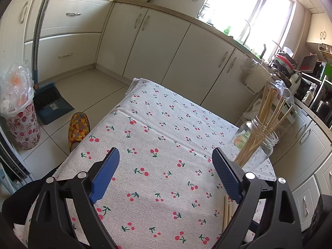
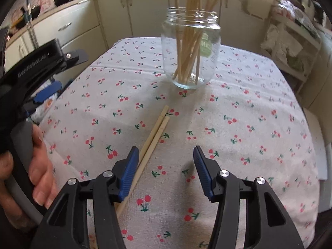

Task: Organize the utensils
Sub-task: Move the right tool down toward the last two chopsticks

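Right gripper [image 2: 166, 166], jaws spread, hovers over two chopsticks [image 2: 153, 137] on the cherry cloth [image 2: 259, 124], perhaps touching them; the jar [image 2: 191, 51] of chopsticks stands beyond. Left gripper [image 1: 166, 172] gapes empty.

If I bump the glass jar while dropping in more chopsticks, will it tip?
Possibly. The jar looks tall and otherwise empty, so probably light. Its chopsticks lean outward well above the rim, likely adding leverage. It stands on a soft tablecloth, which may grip rather than let it slide.

One glass jar [image 2: 190, 50], two loose chopsticks [image 2: 153, 134], two grippers [image 2: 166, 172]
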### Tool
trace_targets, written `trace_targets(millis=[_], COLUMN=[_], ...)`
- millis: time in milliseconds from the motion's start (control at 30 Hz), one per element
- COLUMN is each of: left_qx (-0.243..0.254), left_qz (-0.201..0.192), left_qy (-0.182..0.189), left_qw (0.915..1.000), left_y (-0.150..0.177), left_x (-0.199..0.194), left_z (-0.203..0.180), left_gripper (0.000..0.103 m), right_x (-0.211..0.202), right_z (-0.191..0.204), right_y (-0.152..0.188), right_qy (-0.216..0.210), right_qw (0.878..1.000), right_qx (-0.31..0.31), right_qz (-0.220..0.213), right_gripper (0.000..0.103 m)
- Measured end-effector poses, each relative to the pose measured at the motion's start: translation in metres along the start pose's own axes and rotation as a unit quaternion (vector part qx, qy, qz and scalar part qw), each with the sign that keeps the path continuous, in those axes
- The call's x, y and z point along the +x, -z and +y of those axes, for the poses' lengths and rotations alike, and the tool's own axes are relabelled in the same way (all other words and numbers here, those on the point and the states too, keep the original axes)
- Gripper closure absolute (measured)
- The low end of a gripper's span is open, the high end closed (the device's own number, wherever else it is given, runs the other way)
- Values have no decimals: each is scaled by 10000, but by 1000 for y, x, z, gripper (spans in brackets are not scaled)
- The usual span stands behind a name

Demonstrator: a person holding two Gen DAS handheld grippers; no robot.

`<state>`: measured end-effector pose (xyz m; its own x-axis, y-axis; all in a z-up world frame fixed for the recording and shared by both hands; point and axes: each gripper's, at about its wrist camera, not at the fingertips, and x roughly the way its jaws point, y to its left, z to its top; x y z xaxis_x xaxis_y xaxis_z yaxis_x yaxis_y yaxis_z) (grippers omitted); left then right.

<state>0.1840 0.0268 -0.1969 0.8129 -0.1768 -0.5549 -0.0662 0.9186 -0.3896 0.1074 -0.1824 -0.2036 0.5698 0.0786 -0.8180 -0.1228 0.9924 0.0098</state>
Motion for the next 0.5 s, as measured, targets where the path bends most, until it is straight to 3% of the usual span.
trace_targets(millis=[100,400,500], left_qx=[6,28,25], left_qz=[4,27,29], left_qy=[2,-6,-2], left_qw=[10000,10000,10000], left_y=[0,1,1], left_x=[0,2,2], left_z=[-1,-3,-3], left_gripper=[16,15,15], right_x=[2,4,3], right_z=[-4,-6,-6], right_y=[-1,2,0], right_qy=[184,-55,-41], right_qw=[9996,9996,9989], right_qx=[-190,-232,-445], right_qz=[77,124,144], right_gripper=[50,50,56])
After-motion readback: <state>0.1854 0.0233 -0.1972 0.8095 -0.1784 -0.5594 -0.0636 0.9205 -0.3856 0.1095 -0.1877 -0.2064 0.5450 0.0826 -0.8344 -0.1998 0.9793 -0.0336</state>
